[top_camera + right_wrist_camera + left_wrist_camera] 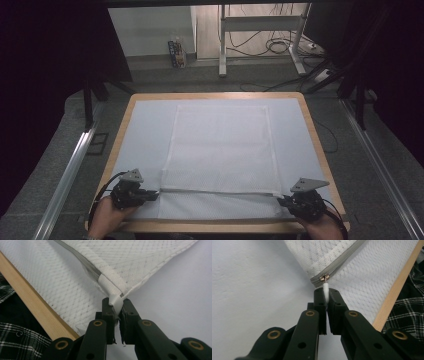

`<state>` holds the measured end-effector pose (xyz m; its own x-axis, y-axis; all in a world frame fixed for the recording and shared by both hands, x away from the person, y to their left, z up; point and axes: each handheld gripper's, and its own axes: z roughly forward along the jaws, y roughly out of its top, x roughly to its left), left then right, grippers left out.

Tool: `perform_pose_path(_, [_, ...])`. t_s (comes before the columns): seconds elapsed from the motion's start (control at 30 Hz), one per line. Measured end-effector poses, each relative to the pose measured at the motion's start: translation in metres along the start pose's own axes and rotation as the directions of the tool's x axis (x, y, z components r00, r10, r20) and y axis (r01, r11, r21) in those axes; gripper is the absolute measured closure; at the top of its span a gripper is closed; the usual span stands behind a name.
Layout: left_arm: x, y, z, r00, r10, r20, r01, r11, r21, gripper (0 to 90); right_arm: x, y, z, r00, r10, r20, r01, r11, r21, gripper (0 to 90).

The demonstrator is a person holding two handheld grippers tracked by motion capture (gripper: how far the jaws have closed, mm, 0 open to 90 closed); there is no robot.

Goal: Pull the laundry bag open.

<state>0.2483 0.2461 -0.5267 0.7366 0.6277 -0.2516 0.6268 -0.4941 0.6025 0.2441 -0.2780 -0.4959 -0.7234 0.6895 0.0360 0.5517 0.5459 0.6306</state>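
Note:
A white mesh zip bag (220, 150) lies flat on the pale blue table cover, its grey zipper (342, 260) running along the near side. My left gripper (150, 194) sits at the bag's near left corner, shut on the white zipper pull tab (326, 291) that hangs from the metal slider (324, 278). At the near right corner my right gripper (282, 200) is shut on the white fabric end tab (115, 300) of the zipper. In the left gripper view my left gripper (326, 293) pinches the tab; in the right gripper view my right gripper (117, 303) pinches the corner.
The wooden table edge (220, 226) runs just below both hands. A plaid sleeve (407, 312) shows beyond that edge. Behind the table stand a desk frame (260, 35) with cables and a small carton (176, 52) on the floor.

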Motion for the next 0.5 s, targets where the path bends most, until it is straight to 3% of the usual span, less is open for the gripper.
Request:
perform_pose_path(0.17, [-0.0027, -0.0003, 0.0044, 0.9992, 0.008, 0.04, -0.01, 0.9993, 0.037, 85.8, 0.0039, -0.0012, 0.0017, 0.9999, -0.006, -0.016, 0.006, 1.0, 0.03, 79.5])
perform_pose_path(0.27, [-0.0041, -0.0023, 0.0041, 0.9993, 0.008, 0.036, -0.009, 0.9993, 0.037, 84.8, 0.0025, -0.0017, 0.0025, 0.9998, 0.003, -0.018, -0.003, 0.999, 0.034, 76.8])
perform_pose_path(0.37, [-0.0047, -0.0036, 0.0033, 0.9999, 0.006, 0.013, -0.006, 0.9996, 0.028, 79.2, 0.0015, -0.002, 0.004, 0.9999, 0.001, -0.012, 0.0, 0.999, 0.039, 73.0])
perform_pose_path(0.5, [-0.005, -0.0043, 0.0038, 0.9999, 0.0, -0.011, 0.0, 1.0, 0.004, 61.9, 0.003, -0.0009, 0.0051, 0.9997, -0.024, -0.006, 0.024, 0.999, 0.027, 61.0])
